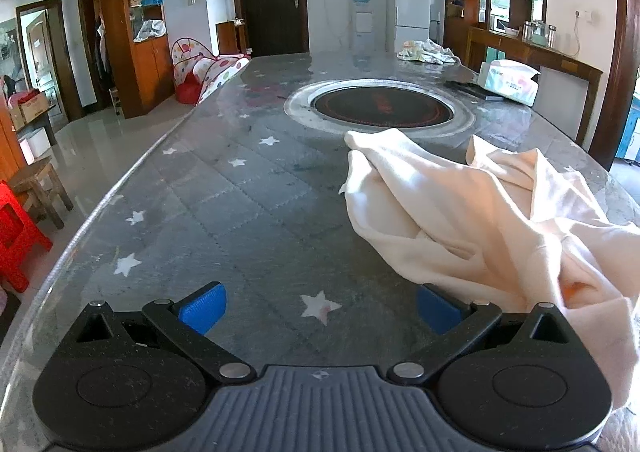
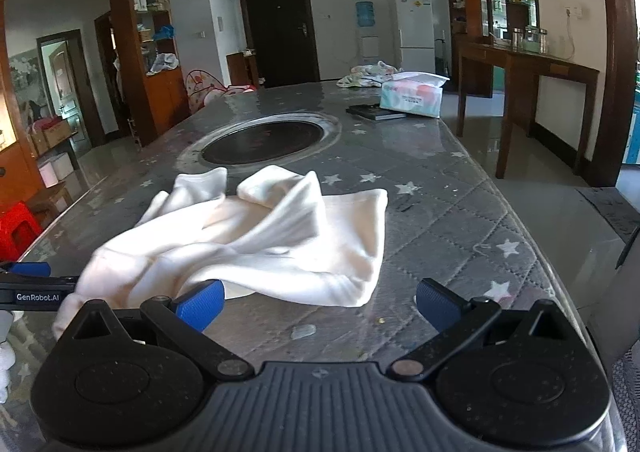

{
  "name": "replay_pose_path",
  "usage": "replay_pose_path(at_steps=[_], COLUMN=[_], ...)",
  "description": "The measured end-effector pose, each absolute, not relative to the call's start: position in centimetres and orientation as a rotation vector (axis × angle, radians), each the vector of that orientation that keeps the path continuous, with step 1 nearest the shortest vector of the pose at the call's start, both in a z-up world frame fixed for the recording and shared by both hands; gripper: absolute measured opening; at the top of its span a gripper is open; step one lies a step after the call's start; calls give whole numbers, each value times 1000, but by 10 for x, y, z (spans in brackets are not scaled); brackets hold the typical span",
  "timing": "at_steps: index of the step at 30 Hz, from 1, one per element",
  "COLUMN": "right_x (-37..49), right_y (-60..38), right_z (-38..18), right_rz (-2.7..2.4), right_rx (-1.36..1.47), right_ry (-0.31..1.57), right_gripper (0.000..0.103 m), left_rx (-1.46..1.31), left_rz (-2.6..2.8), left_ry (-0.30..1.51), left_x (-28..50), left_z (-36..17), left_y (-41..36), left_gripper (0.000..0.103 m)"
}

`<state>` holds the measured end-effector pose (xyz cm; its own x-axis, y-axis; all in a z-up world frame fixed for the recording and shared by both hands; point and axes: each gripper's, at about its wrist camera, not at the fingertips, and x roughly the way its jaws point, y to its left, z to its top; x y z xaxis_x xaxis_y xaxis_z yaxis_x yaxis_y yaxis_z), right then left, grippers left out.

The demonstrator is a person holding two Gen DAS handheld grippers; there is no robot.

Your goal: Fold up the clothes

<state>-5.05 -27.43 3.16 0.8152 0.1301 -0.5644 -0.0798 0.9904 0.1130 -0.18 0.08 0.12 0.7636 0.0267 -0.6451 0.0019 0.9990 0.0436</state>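
One crumpled cream cotton garment [image 2: 256,240] lies on the grey star-patterned quilted surface [image 1: 224,211]. Both grippers, left gripper [image 1: 320,310] and right gripper [image 2: 318,306], hover with jaws spread, holding nothing.

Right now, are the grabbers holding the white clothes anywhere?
No, nothing is held. The left gripper and right gripper are both open, and the crumpled cream garment lies loose on the table.

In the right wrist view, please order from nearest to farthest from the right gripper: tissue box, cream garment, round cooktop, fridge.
1. Cream garment, just ahead, left of the right gripper.
2. Round cooktop, mid-table.
3. Tissue box, far right of table.
4. Fridge, back wall.
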Motion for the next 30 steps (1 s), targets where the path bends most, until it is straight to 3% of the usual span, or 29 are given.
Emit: replay_pose_path(at_steps=[30], right_x=[-86], right_y=[-245], right_z=[45], right_rz=[181], right_rx=[77], right_ry=[645], right_gripper=[103], left_rx=[42], left_rz=[-14], left_ry=[677], left_x=[-52], left_z=[31], left_y=[0], left_gripper=[103])
